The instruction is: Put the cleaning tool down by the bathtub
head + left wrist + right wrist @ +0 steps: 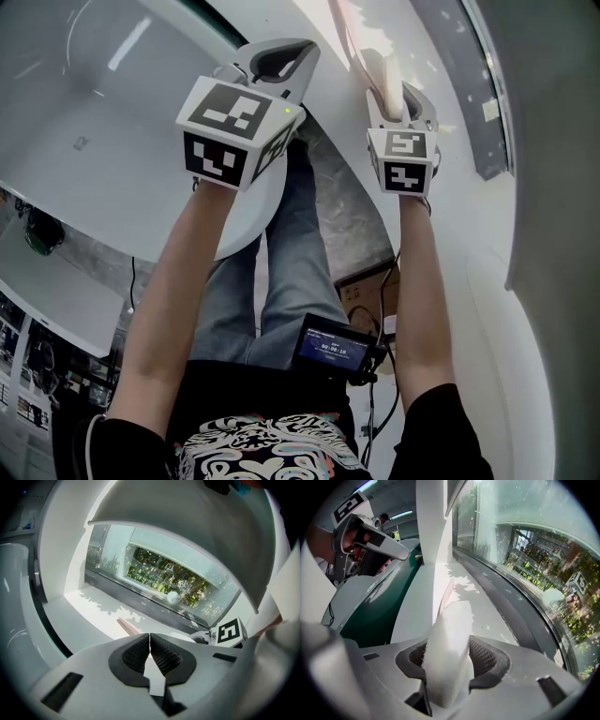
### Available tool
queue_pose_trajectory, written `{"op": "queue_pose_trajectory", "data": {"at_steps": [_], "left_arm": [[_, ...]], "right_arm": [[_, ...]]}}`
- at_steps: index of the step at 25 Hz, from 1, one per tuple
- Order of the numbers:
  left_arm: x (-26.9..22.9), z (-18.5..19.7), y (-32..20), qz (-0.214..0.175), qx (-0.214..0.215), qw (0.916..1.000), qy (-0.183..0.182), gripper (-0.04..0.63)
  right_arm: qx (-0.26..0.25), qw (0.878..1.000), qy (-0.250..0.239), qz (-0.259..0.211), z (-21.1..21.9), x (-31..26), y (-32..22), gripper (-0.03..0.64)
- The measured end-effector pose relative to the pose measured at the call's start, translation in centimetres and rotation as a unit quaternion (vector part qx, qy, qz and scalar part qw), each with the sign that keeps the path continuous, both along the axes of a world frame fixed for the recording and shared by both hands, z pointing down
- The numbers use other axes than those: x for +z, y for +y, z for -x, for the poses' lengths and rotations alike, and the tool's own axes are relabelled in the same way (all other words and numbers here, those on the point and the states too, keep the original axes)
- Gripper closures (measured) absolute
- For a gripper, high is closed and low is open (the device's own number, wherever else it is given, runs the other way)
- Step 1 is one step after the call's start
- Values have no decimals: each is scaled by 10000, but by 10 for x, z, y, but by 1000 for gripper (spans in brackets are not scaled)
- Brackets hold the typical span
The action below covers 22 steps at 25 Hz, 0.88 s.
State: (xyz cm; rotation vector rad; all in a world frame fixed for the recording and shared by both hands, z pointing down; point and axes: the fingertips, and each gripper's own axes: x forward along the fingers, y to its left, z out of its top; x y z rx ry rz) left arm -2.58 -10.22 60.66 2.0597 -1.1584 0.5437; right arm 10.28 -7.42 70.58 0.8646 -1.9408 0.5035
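My right gripper (449, 660) is shut on the cleaning tool (449, 639), a white fluffy pad that fills the space between the pads. Its pale pink far end (367, 52) reaches out over the white ledge (419, 616) that runs along the window. In the left gripper view that pink end (127, 625) lies low over the sunlit ledge (89, 613). My left gripper (150, 652) is shut with nothing in it, and it hovers to the left of the right gripper (401, 94) above the white bathtub rim (242, 220). The left gripper (279, 64) points away from me.
A big window (164, 578) with trees behind it stands beyond the ledge. The tub's white basin (84, 122) lies at the left. Below are the person's legs in jeans, a stone floor (349, 202), a cardboard box (370, 292) and a small screen (333, 349).
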Motion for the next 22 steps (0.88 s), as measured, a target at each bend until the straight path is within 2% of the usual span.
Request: {"op": "queue_pose_trajectory", "data": {"at_steps": [6, 12, 22], "left_arm": [[-2, 6, 4, -34, 37, 9999, -101, 578], [-6, 9, 10, -98, 46, 9998, -188, 578], [-18, 14, 19, -209, -4, 9996, -177, 578]], "right_arm": [[14, 9997, -182, 176, 5, -3, 5, 380], [281, 9977, -515, 343, 8, -8, 10, 377], [10, 9971, -650, 395, 26, -24, 27, 354]]}}
